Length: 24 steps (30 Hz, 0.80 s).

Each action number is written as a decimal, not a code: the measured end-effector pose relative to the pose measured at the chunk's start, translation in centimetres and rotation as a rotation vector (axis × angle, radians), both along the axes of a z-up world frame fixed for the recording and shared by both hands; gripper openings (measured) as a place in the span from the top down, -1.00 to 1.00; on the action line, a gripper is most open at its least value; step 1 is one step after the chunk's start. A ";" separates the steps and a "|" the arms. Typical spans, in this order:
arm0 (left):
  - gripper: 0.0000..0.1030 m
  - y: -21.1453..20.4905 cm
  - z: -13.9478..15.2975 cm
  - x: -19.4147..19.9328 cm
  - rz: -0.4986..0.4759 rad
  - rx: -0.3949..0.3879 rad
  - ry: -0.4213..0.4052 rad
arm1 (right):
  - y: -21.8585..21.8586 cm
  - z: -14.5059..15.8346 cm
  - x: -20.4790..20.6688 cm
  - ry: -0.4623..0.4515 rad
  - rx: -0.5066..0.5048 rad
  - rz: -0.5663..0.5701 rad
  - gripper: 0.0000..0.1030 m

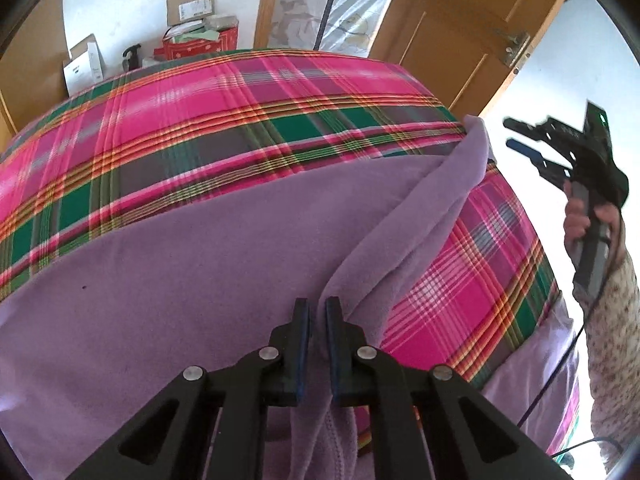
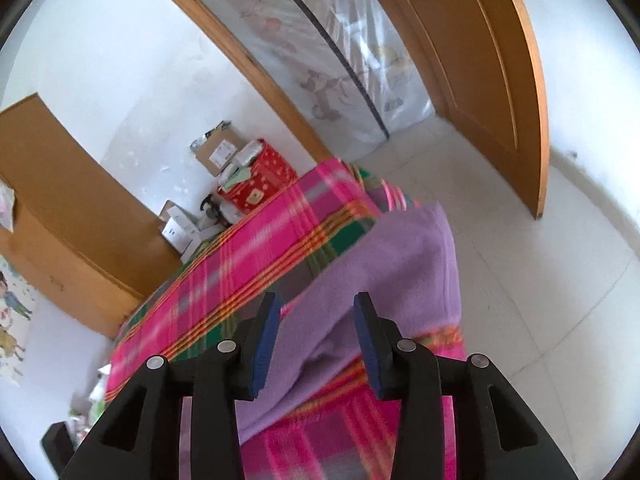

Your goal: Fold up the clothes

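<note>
The purple garment (image 1: 168, 264) lies spread over the plaid bed (image 1: 240, 92), most of it flat along the bed's near edge, with one long strip, likely a sleeve (image 1: 436, 200), running from the near edge up toward the far right corner. The left claw (image 1: 317, 312) is pressed together on a fold of that cloth at the near edge; fabric shows pinched between its blue pads (image 1: 304, 344) and hanging below them. The right claw (image 2: 316, 336), held in a hand (image 1: 580, 220), stands apart with nothing between its pads: the wrist view shows purple cloth beneath it, not gripped, and from the left view it hangs clear off the bed's right edge.

The main risk, as I judge it, lies in the lone grip. With only one claw holding, any pull will drag the whole garment along the bed rather than fold it, and the flat part may bunch or slide. The pinch looks thin, a narrow ridge of soft fleece, so a quick lift could slip it free. The sleeve's far end sits near the right edge; a tug toward the near edge could flick it over and off the bed. The right claw would do well to catch that end before the left one moves, and to close on one layer only, not the bedcover beneath.
</note>
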State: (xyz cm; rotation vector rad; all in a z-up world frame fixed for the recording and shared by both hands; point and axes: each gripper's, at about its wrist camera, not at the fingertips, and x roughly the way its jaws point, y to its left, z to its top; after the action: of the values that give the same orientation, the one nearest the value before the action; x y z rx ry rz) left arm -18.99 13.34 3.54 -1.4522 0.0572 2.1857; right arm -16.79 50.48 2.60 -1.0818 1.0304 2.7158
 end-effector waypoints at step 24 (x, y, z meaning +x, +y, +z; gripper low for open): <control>0.80 -0.6 -0.2 0.0 0.012 0.027 -0.009 | -6.5 -4.7 -2.9 -0.130 -0.345 0.171 0.19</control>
State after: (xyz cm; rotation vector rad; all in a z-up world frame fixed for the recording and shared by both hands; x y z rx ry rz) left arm -19.01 12.77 3.30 -1.4516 0.0160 2.1812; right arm -19.72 43.94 -2.08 -1.4367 1.4856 2.6065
